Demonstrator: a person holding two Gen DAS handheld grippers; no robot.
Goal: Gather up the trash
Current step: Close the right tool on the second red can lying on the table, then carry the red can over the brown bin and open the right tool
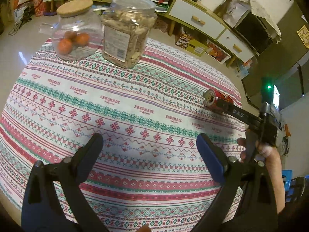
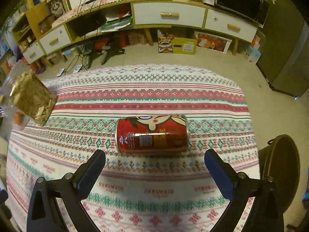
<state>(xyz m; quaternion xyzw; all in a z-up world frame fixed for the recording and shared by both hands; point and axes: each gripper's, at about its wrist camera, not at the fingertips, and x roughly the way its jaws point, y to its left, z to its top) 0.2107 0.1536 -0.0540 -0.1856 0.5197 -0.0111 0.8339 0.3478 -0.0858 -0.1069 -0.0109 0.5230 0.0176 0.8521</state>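
A red drink can (image 2: 152,134) lies on its side on the patterned tablecloth (image 2: 146,96), just ahead of my right gripper (image 2: 154,160), which is open with its jaws wide apart and nothing between them. In the left wrist view the can (image 1: 217,101) lies at the table's right edge, with the right gripper's black fingers (image 1: 237,114) reaching to it. My left gripper (image 1: 149,142) is open and empty above the near middle of the tablecloth (image 1: 119,104).
A round glass jar with a wooden lid and oranges inside (image 1: 74,31) and a square plastic jar of snacks (image 1: 129,32) stand at the far left of the table. A dark bin (image 2: 280,168) stands off the table's right edge. A low cabinet (image 2: 170,15) runs along the wall behind.
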